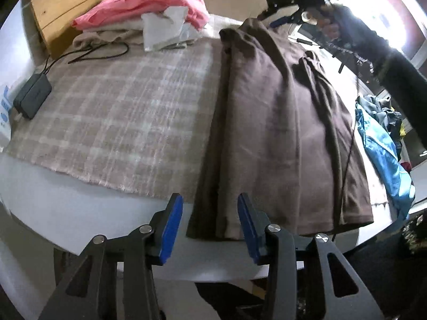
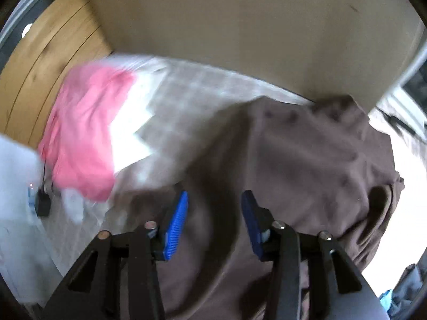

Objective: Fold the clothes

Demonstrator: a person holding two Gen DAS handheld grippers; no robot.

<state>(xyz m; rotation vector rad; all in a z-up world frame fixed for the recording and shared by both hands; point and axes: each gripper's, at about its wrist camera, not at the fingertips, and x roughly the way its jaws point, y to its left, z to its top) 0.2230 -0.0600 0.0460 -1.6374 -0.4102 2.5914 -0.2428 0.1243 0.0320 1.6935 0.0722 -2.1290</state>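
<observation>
A lived-in home room: piled pink and white laundry (image 1: 149, 16) on a plaid-clothed white surface (image 1: 80, 213), wood-panelled wall (image 1: 69, 2).

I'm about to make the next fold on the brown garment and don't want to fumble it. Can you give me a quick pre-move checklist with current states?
1. Left hand-held gripper open: ok, nothing between its fingers.
2. Right hand-held gripper open: ok.
3. Brown garment laid lengthwise on the checked cloth: ok, though wrinkled along its right side.
4. Near hem within reach of the left gripper: ok, it lies just ahead of the fingertips.
5. Pink folded pile apart from the garment: ok.
6. Right gripper's height above the fabric: cannot tell, the view is blurred.
</observation>
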